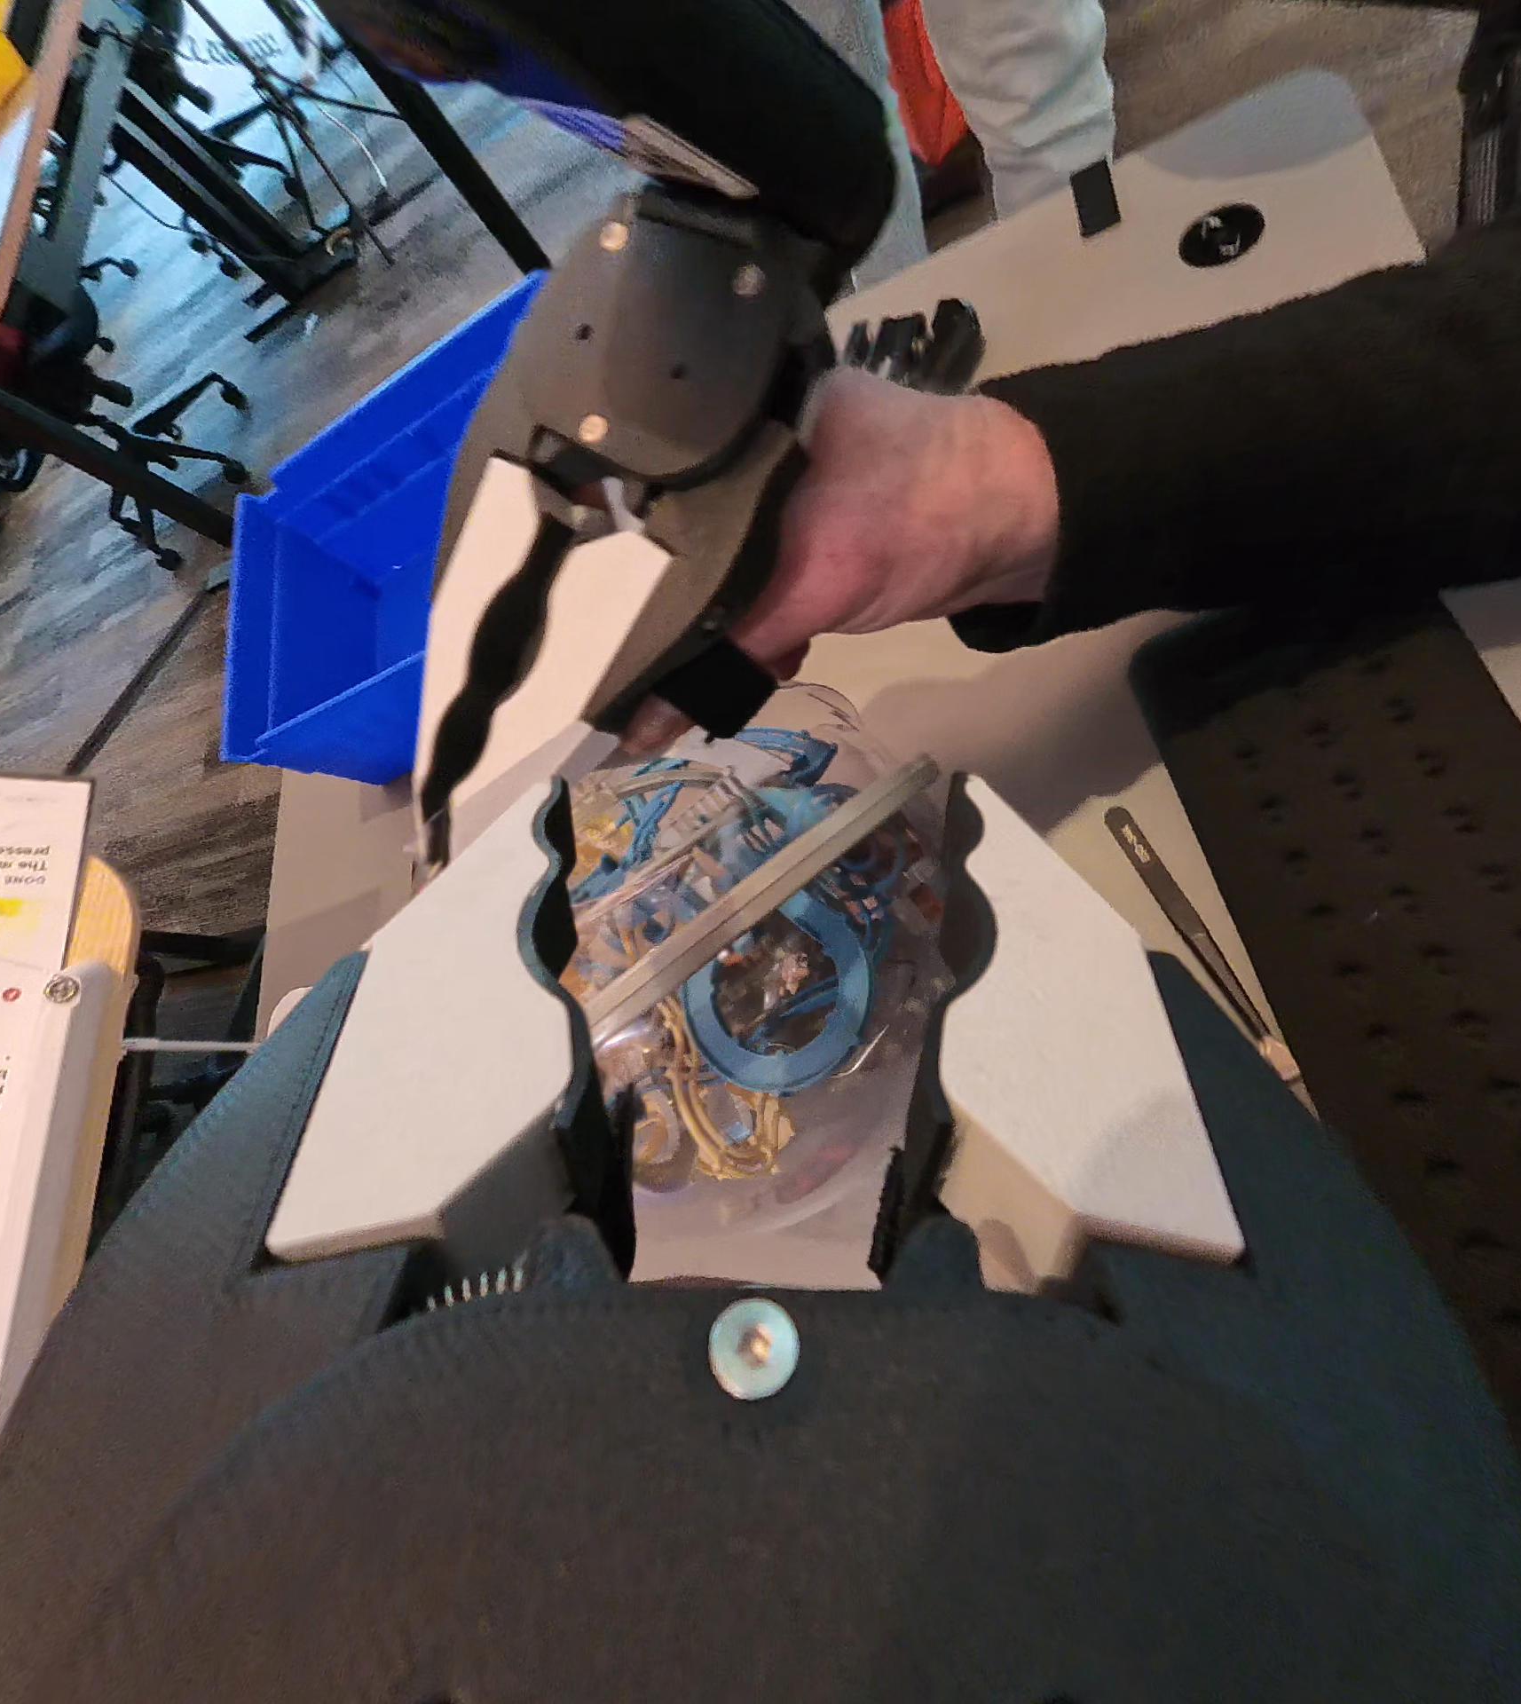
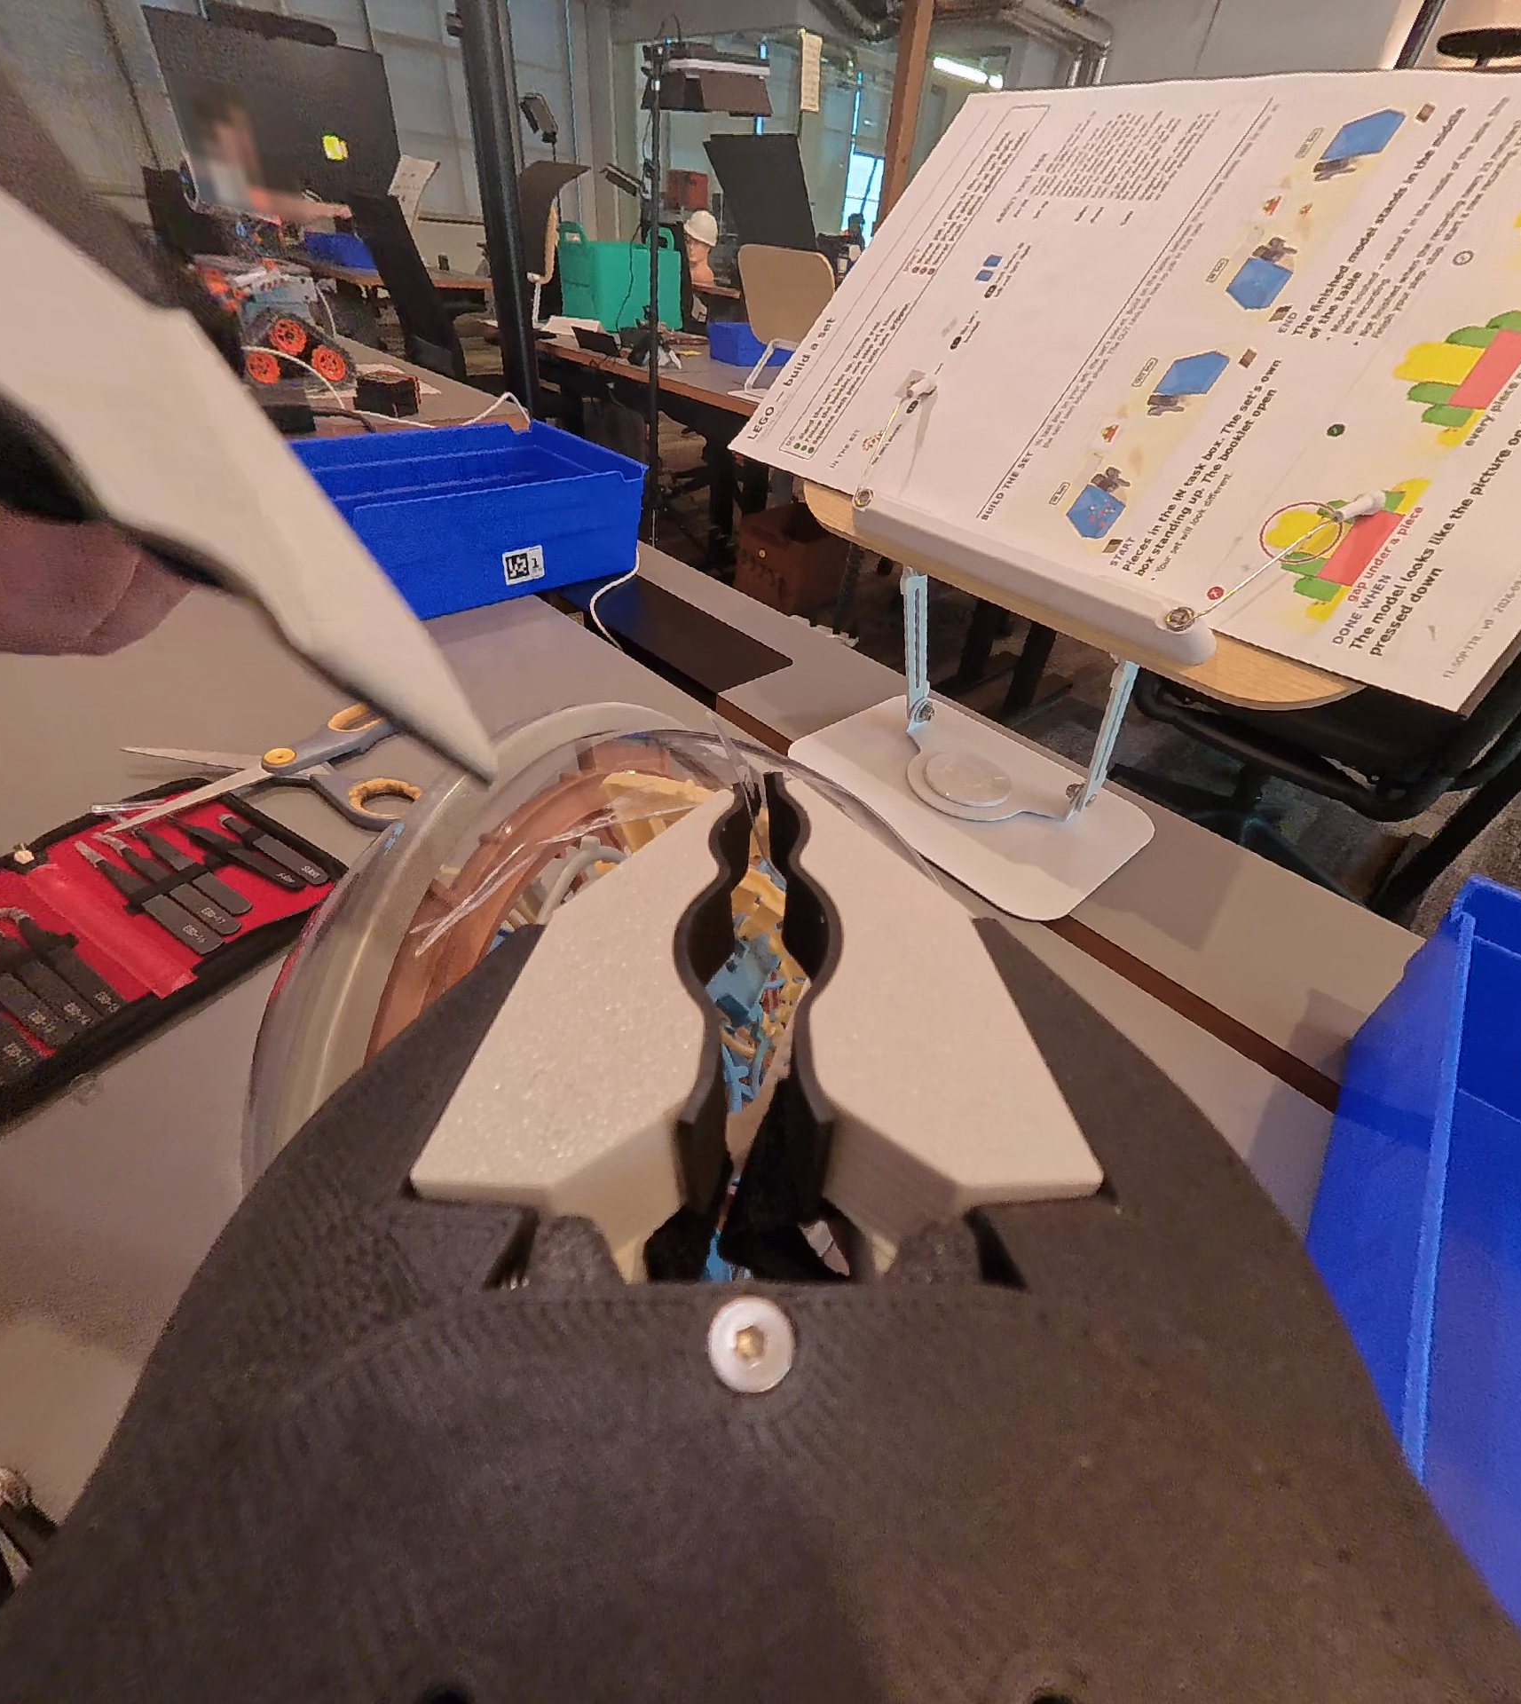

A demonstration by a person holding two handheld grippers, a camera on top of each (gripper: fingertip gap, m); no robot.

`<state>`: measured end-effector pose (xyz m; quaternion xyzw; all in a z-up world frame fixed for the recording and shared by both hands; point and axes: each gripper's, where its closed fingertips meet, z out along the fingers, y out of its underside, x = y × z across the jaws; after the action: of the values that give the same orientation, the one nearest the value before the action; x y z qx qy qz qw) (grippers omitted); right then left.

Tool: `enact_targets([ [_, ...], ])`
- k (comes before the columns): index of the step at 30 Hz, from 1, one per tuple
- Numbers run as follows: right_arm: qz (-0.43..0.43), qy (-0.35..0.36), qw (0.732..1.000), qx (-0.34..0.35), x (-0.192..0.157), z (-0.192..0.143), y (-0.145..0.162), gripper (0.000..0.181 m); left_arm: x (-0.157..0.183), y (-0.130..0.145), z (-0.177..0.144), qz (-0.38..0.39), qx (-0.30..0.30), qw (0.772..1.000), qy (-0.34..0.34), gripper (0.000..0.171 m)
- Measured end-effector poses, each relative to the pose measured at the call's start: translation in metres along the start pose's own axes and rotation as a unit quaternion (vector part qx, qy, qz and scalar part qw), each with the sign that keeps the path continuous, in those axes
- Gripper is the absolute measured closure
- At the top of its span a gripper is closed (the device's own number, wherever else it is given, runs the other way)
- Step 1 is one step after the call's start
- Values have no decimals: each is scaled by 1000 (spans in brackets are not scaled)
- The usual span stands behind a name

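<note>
- Clear plastic globe (image 1: 766, 977), one: lies on the grey tabletop (image 1: 1052, 719). Contents: a tangle of small plastic parts in blue, tan and brown, among them one blue ring (image 1: 775, 1005); a clear band runs slantwise across the shell.
- Left gripper (image 1: 757, 922), one: jaws spread wide on either side of the globe, their white fingers (image 1: 453, 1042) flanking it; firm contact with the shell cannot be told.
- Right gripper (image 2: 761, 885), one: jaws nearly clenched, a thin strip of clear film (image 2: 743, 779) caught at their tips just over the globe's top; a hand (image 1: 904, 526) in a dark sleeve holds this tool.
- Blue bins, two seen in the right wrist view: a shallow tray (image 2: 480, 507) with a square marker tag on its front, at the far tabletop edge, nothing seen inside; a deeper bin (image 2: 1494, 1153) at the near right, interior mostly out of view.
- Red-lined tool case (image 2: 93, 931), one: lies open, holding a row of black tweezers in loops; exact count unclear.
- Loose black tweezers (image 1: 1199, 931), one: on the tabletop beside a dark perforated mat (image 1: 1402, 922).
- Scissors (image 2: 277, 765), one pair: grey and yellow handles, behind the case.
- Printed instruction sheet (image 2: 1199, 350), one: on a tilted white stand (image 2: 987, 811).
</note>
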<state>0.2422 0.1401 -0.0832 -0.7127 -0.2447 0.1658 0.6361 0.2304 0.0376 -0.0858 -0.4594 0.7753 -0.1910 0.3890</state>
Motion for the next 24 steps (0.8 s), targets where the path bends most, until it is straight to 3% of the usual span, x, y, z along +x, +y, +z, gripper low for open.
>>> enact_targets([
  [7,-4,-1,1000,-2,-2,0,0,181,10,12,23,65,-60,996,-9,89],
  [13,2,-2,1000,1,1,-2,0,181,20,32,33,110,-133,985,21,52],
  [20,-7,-7,1000,-2,-4,-1,0,181,16,61,42,119,-217,968,31,44],
  [24,-23,-7,1000,-6,-9,0,-1,181,13,67,46,128,-229,965,25,45],
])
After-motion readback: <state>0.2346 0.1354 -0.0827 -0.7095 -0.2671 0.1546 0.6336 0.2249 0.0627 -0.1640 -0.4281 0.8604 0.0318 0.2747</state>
